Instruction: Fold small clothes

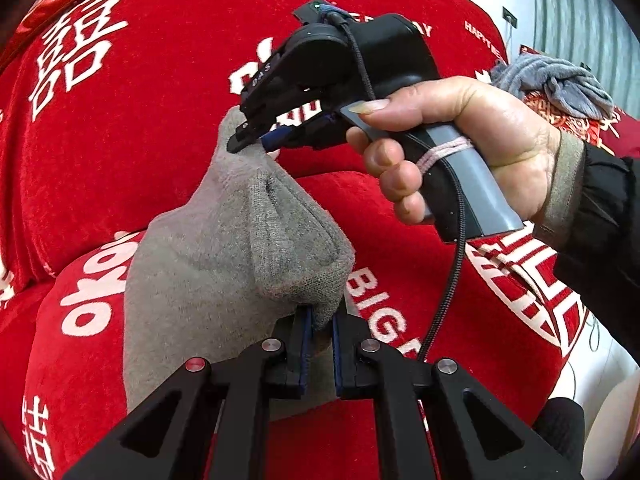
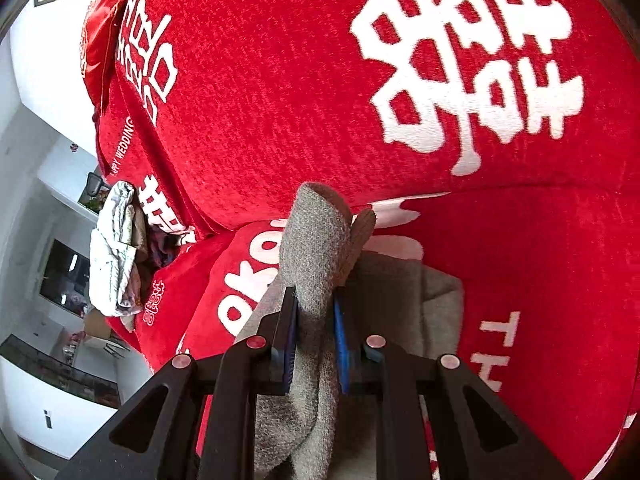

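A grey knit sock [image 1: 224, 256] hangs above the red sofa, held at both ends. My left gripper [image 1: 320, 320] is shut on one end of the sock at the bottom of the left wrist view. My right gripper [image 1: 256, 142] is shut on the other end, higher up, with the person's hand around its handle. In the right wrist view the sock [image 2: 316, 240] is pinched between the blue pads of my right gripper [image 2: 316, 304] and drapes down below it.
A red sofa cover [image 1: 168, 80] with white characters fills both views [image 2: 280, 80]. A grey garment [image 1: 556, 80] lies on the sofa's far right. A pale crumpled cloth [image 2: 116, 248] lies at the sofa's end.
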The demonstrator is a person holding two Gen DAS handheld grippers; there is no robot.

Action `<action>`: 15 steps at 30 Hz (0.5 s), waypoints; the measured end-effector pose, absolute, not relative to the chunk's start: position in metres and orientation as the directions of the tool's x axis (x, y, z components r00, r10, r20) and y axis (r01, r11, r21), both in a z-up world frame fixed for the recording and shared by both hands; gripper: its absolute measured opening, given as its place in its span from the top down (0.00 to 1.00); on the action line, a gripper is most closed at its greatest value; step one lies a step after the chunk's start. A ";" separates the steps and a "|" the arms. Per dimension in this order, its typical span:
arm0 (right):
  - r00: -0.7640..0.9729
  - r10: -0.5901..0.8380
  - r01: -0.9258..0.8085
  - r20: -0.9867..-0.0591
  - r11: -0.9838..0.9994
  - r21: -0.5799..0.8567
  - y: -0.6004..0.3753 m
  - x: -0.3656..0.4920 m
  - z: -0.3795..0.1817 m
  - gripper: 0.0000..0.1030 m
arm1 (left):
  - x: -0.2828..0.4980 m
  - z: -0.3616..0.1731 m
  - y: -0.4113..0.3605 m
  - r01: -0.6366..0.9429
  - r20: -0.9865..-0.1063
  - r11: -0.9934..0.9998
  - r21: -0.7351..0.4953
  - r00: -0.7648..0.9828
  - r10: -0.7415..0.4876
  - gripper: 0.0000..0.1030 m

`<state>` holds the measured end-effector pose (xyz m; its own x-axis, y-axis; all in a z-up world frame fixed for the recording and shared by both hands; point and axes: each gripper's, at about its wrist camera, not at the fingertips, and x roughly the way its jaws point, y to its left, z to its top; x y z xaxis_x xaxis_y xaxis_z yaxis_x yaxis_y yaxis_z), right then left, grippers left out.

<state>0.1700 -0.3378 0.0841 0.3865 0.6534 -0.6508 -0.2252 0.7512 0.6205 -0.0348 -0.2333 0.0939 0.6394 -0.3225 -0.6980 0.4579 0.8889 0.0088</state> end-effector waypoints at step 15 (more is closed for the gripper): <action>0.384 0.672 -0.165 -0.633 0.725 0.669 -0.346 0.168 0.044 0.83 | -0.034 0.078 -0.230 0.459 -0.742 0.889 0.012 0.600 -0.299 0.90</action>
